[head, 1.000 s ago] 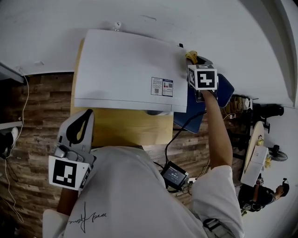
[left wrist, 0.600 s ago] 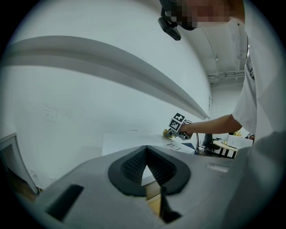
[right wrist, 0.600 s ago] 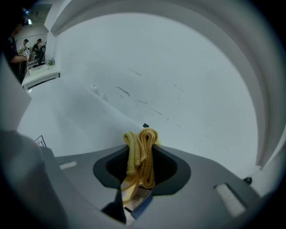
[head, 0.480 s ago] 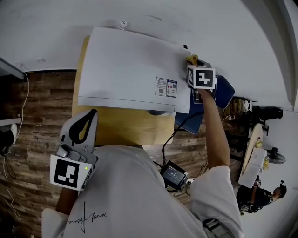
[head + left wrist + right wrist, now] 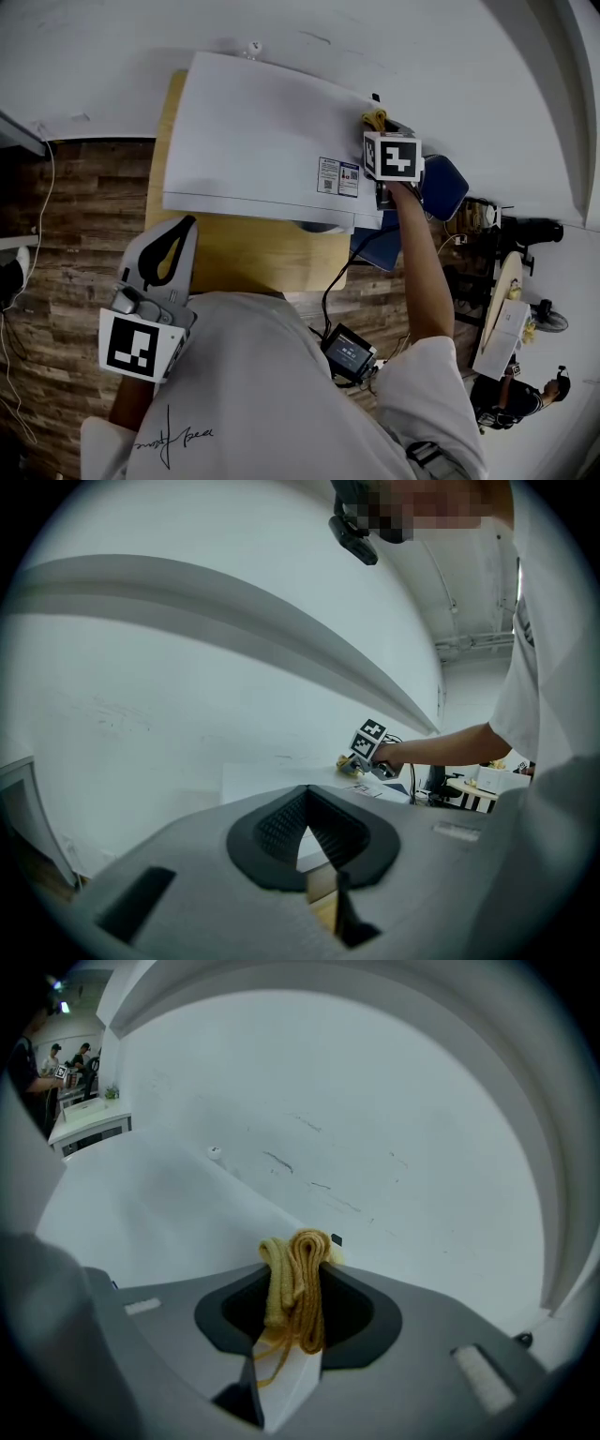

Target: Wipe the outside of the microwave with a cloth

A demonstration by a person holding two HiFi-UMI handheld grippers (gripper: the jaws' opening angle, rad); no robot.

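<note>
The white microwave point(image 5: 262, 141) stands on a wooden table point(image 5: 244, 258) against the wall, and I see its top from above. My right gripper point(image 5: 377, 131) is at the top's right rear corner, shut on a folded yellow cloth point(image 5: 373, 119). In the right gripper view the cloth point(image 5: 302, 1307) bunches between the jaws of this gripper point(image 5: 298, 1269), over the microwave's white top point(image 5: 159, 1213). My left gripper point(image 5: 178, 234) is held back near my body, short of the table's front edge. Its jaws point(image 5: 307, 803) are shut on nothing. From there the microwave point(image 5: 272, 778) shows far ahead.
A printed label point(image 5: 337, 176) sits near the top's front right edge. A blue seat point(image 5: 441, 187) stands right of the microwave. A black device point(image 5: 349, 352) with a cable hangs at my waist. Wood flooring point(image 5: 66, 244) lies left; a person point(image 5: 511, 398) stands far right.
My right gripper has slid the cloth a little to the left, further onto the microwave's top near its right rear corner. The left gripper has stayed where it was.
</note>
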